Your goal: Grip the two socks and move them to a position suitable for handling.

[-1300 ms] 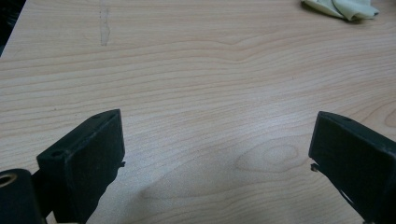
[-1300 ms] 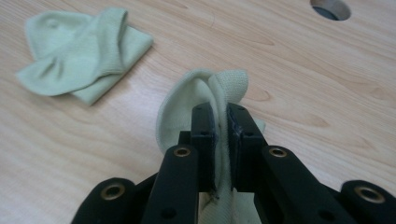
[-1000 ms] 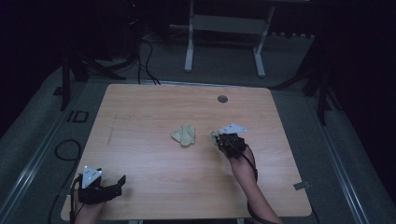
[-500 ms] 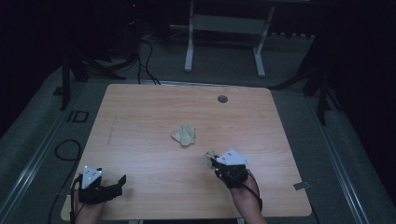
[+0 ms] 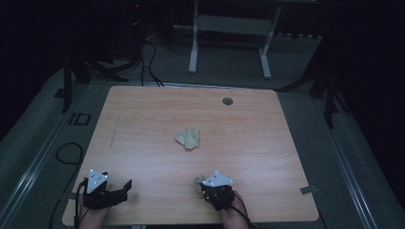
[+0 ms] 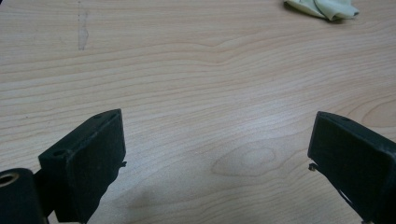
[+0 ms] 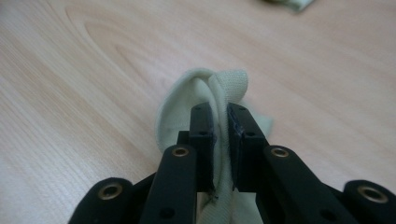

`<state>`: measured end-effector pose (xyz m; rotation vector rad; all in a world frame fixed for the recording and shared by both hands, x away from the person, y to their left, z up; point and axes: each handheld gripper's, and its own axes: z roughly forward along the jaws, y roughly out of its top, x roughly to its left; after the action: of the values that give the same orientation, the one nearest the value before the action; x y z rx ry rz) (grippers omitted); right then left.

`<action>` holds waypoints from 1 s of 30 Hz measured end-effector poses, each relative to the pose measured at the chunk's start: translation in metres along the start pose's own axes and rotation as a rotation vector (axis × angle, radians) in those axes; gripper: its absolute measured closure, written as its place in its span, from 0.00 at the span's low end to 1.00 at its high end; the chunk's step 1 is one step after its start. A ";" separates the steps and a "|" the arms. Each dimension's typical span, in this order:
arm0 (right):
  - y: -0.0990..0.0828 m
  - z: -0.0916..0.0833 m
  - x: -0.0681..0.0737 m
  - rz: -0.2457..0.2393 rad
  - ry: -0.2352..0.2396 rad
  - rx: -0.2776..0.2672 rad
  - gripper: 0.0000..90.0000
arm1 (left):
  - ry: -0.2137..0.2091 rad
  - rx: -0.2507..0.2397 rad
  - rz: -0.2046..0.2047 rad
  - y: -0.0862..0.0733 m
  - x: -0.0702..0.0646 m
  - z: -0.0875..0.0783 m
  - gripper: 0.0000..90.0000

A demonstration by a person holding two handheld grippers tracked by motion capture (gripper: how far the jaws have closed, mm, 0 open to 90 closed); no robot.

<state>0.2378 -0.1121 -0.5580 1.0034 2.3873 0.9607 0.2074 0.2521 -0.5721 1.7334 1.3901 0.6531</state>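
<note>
My right gripper (image 5: 202, 185) is near the table's front edge, right of centre, shut on a small pale green cloth (image 5: 198, 182). In the right gripper view the cloth (image 7: 180, 112) loops up over the fingertips and is pinched between the two narrow jaws (image 7: 220, 119). The jaws have just been opening a little, with the cloth still between them. A second pale green cloth (image 5: 189, 138) lies crumpled in the middle of the table. My left gripper (image 5: 125, 189) rests at the front left corner, open, with bare wood between its jaws (image 6: 217, 140).
The wooden table (image 5: 143, 109) has a round cable hole (image 5: 227, 101) near its back edge. A faint pencil line (image 5: 113, 136) runs along the left side. Grey floor, cables and a white frame's legs surround the table.
My right gripper has carried the small cloth from beside the middle cloth toward the front edge and lower. The left gripper has stayed put.
</note>
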 end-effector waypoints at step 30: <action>0.050 -0.042 -0.048 -0.110 0.235 -0.056 0.69 | -0.443 0.120 0.155 0.048 -0.131 0.042 0.36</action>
<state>0.2709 -0.1402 -0.4894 0.7661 2.5583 1.1526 0.2326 0.1119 -0.5436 1.9496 1.0109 0.2435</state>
